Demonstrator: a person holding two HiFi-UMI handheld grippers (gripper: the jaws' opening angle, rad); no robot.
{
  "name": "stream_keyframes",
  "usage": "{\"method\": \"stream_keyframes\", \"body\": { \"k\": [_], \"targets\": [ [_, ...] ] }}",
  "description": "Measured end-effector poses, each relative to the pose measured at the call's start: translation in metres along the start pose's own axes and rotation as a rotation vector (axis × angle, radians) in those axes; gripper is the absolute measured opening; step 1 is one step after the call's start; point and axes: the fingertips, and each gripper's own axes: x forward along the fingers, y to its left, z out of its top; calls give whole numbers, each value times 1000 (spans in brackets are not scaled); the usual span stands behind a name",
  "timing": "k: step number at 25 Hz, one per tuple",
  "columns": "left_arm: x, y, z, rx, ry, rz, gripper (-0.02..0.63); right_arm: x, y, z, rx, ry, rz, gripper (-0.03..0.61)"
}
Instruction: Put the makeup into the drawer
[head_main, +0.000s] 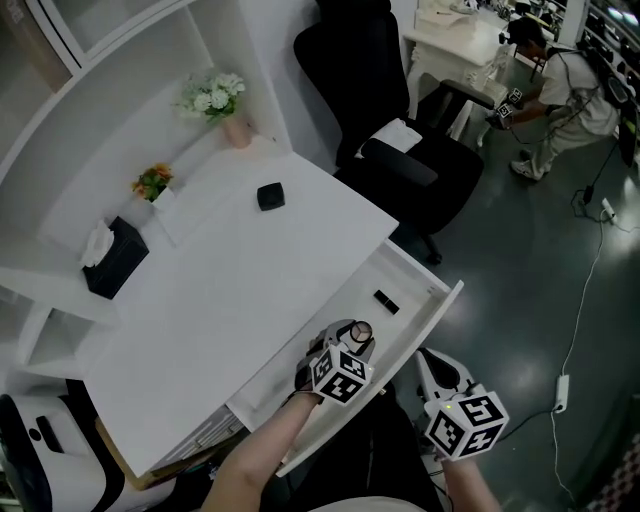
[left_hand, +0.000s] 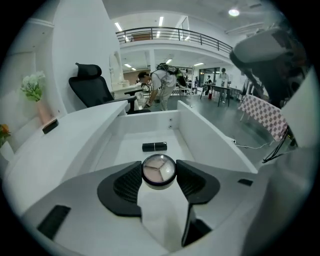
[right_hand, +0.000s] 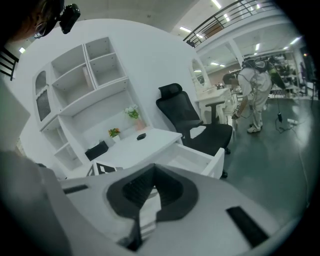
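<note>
- The right tool (right_hand: 151, 169) is nearest the person, on the outer side of the drawer's front panel. Its jaws meet at the tips with nothing between them, and it points across the desk (head_main: 250, 290) rather than into the drawer, so it is out of the coming move.
- The left tool (head_main: 349, 340) is clenched on the round compact (left_hand: 159, 171), with one ribbed pad on each side of the rim. The clear lid faces the camera, and the tool is tilted down over the near end of the open drawer (head_main: 410, 290).
- The relation that matters is that the compact hangs above bare drawer floor, inside the side walls and not touching the floor. By my reading the set-down lies straight down and slightly ahead along the tool's own line.
- Further in lies a black tube (left_hand: 154, 146), its long axis crosswise to the drawer and to the tool's heading. It sits beyond the compact and apart from it, so lowering short of it should avoid a knock.
- Furthest away, a small black case (head_main: 270, 196) sits on the desk toward the back, well apart from both tools. If it counts as makeup, I judge the left hand the nearer one.
</note>
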Motion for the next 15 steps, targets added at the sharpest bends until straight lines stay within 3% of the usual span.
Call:
{"method": "stream_keyframes", "body": {
  "k": [15],
  "targets": [
    [50,-7,-36,9,105,-43,219,-7,-22,-26,74,18,-68,2]
  ]
}}
